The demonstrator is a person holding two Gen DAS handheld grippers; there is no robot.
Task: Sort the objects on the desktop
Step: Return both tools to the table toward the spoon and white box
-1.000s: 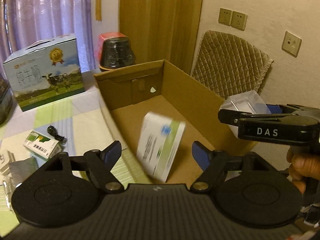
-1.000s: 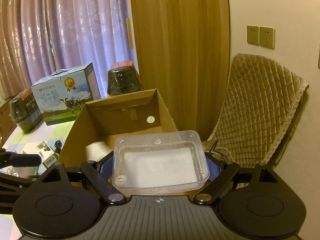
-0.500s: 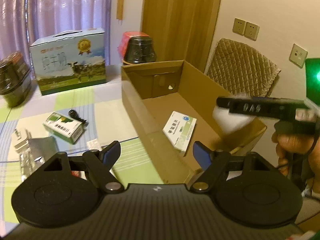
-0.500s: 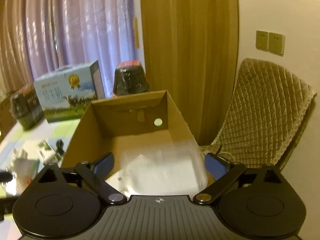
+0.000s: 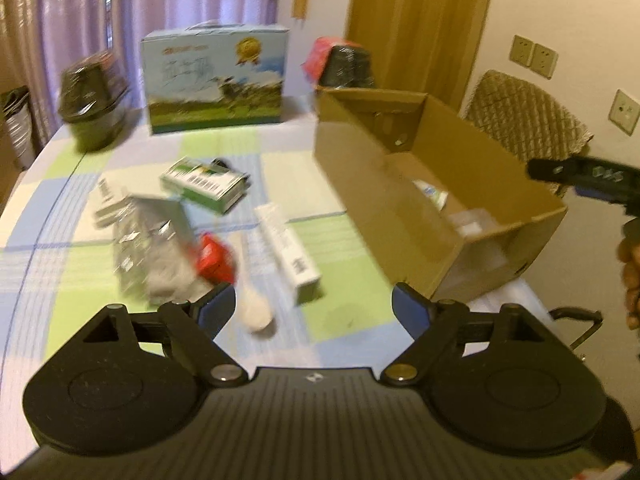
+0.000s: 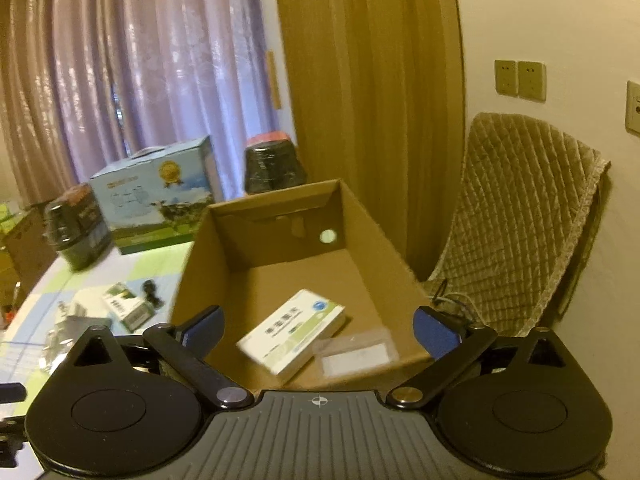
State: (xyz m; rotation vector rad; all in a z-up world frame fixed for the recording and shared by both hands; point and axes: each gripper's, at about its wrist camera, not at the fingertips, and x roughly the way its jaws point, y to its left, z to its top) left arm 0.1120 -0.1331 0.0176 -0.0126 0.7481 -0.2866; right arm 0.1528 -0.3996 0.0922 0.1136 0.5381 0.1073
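Sorting of desktop objects, part-way done: two items in the cardboard box (image 6: 280, 264), several left on the table.

In the right wrist view, a white-and-green medicine carton (image 6: 292, 330) and a clear plastic container (image 6: 354, 354) lie on the box floor, touching; the right gripper (image 6: 318, 330) hovers above them, fingers spread wide and empty. In the left wrist view, the left gripper (image 5: 314, 310), likewise wide and empty, faces the checked tablecloth (image 5: 52, 280), where a green-and-white carton (image 5: 202, 184), a foil pouch (image 5: 154, 244), a red packet (image 5: 214, 258), a long white box (image 5: 290, 254) and a white spoon-like object (image 5: 256, 308) await sorting. Judged: roughly a quarter complete; the blur hides finer details.
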